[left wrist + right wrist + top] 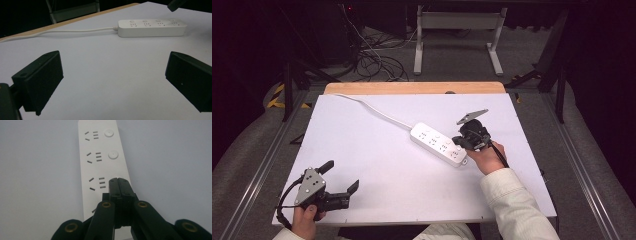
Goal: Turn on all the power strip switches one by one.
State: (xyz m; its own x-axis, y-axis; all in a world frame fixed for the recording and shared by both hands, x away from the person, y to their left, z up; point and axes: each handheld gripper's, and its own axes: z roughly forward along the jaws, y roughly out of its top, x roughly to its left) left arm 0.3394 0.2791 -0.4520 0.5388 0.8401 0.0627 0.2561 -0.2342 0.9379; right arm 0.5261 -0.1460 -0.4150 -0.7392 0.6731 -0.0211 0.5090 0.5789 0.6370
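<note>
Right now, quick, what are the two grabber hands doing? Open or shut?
Left gripper: open, holding nothing, over the bare white table.
Right gripper: shut, holding nothing, its closed tips over a button spot on the white power strip.

A white power strip (438, 144) with grey socket slots and round white buttons, trailing a white cord (372, 111), lies on a white counter (377, 165) edged in pale wood at its far side, worked by black grippers, the left gripper (343, 177) carrying a grey plate.

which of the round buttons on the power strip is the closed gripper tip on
The third round button from the cord end of the white power strip, hidden beneath the shut right gripper; the two beyond sit uncovered.
</note>
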